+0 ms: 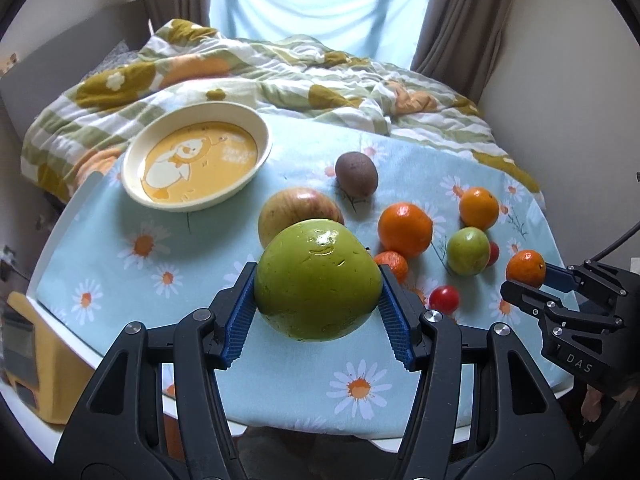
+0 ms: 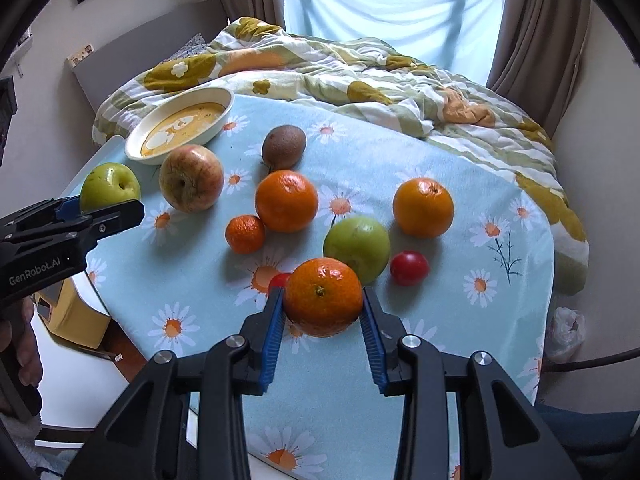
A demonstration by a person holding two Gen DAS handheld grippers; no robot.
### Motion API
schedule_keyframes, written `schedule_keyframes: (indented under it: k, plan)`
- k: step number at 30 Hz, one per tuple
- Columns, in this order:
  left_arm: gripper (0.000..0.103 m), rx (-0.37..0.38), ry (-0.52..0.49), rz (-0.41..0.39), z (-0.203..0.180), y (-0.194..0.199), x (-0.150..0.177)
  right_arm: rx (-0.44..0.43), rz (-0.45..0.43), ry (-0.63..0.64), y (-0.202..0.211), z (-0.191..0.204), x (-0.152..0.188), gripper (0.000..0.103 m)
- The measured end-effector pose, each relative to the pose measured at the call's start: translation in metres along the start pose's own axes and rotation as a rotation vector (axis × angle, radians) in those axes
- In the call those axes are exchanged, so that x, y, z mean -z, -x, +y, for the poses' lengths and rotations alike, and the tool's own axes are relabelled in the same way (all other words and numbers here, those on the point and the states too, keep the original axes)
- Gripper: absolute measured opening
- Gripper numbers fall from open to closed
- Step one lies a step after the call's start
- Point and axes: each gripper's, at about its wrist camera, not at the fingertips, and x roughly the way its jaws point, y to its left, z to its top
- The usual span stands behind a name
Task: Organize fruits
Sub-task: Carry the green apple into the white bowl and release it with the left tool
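Your left gripper (image 1: 318, 300) has its blue ribbed pads clamped on either side of a large green apple (image 1: 318, 280), which fills the span between the fingers; the right wrist view shows that same apple (image 2: 110, 186) pinched near the table's left edge. Your right gripper (image 2: 323, 312) is closed on a mandarin (image 2: 323, 296), one pad on each flank, stem dimple facing the camera. Just behind the green apple sits a red-yellow apple (image 1: 300, 212), the two touching or nearly so in the left wrist view. Beyond it a brown kiwi (image 1: 356, 174) rests alone on the daisy-print tablecloth (image 1: 140, 280). To the right lie a large orange (image 1: 405, 230), a small mandarin (image 1: 394, 264) partly hidden behind the left gripper's finger, a second orange (image 1: 479, 208) further back, and a small green apple (image 1: 468, 251) with a cherry tomato (image 1: 493, 253) peeking from behind it. Another cherry tomato (image 1: 444, 299) sits near the left gripper's right finger. At the far left of the table a cream bowl (image 1: 256, 120) with a yellow cartoon-duck interior holds no fruit. A rumpled floral quilt (image 1: 280, 64) lies behind the table.
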Motion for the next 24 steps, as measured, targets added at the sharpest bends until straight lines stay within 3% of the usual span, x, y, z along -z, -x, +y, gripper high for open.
schedule_keyframes:
  k: [12, 24]
  plan:
    - [0.064, 0.044, -0.028, -0.063, 0.050, 0.007, -0.071, 0.025, -0.066, -0.026, 0.011, 0.031, -0.065, 0.034]
    - [0.064, 0.093, -0.110, -0.023, 0.124, -0.052, -0.141, 0.067, -0.067, -0.121, -0.027, 0.078, -0.136, 0.034]
